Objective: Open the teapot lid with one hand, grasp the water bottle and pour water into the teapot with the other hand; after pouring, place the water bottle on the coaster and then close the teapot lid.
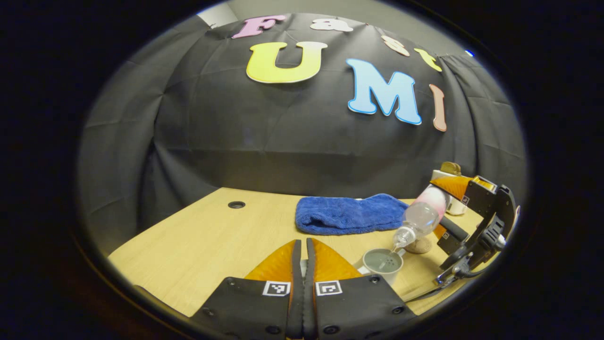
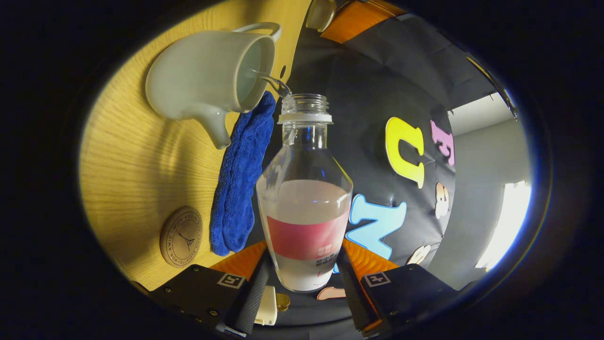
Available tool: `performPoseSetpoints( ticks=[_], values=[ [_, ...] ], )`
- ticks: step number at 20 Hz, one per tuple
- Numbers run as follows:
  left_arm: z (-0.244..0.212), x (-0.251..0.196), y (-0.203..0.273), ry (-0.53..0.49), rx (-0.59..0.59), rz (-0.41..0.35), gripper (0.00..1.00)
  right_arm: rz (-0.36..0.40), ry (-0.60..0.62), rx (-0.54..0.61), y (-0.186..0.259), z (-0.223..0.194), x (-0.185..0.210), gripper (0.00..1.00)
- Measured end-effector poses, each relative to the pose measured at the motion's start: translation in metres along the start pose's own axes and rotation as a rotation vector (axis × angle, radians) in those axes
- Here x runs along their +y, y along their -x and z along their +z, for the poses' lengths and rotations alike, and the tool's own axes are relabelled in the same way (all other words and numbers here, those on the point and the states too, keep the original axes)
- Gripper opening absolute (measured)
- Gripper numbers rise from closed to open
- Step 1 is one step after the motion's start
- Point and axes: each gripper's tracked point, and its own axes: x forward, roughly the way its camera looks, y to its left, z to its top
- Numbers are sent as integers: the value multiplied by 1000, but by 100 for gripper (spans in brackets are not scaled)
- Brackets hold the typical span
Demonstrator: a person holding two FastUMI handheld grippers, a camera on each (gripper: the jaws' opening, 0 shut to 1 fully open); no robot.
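My right gripper (image 2: 302,278) is shut on the uncapped water bottle (image 2: 304,198), a clear bottle with a pink label. The bottle is tipped toward the pale teapot (image 2: 207,75), and a thin stream of water (image 2: 271,82) runs from its mouth into the open top. In the left gripper view the tilted bottle (image 1: 422,217) hangs over the teapot (image 1: 382,262), held by the right gripper (image 1: 448,208). My left gripper (image 1: 303,242) is raised to the teapot's left, its fingers closed on the teapot lid (image 2: 321,14), of which a pale sliver shows between them. The round cork coaster (image 2: 181,236) lies bare beside the teapot.
A folded blue towel (image 1: 349,215) lies behind the teapot on the wooden table (image 1: 212,245). A cable hole (image 1: 236,204) sits at the table's far left. A small white object (image 1: 455,205) stands behind the right gripper. Black cloth walls close off the back.
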Motion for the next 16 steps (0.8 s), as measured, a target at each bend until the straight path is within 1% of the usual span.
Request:
performPoseSetpoints(
  ticks=[10, 13, 16],
  values=[
    [-1, -1, 1, -6, 5, -3, 6, -77, 63, -44, 0, 4, -8, 76],
    [-1, 0, 1, -5, 8, -2, 6, -84, 72, -45, 0, 5, -9, 76],
    [-1, 1, 0, -3, 6, -1, 6, -107, 92, -47, 0, 5, -12, 76]
  ],
)
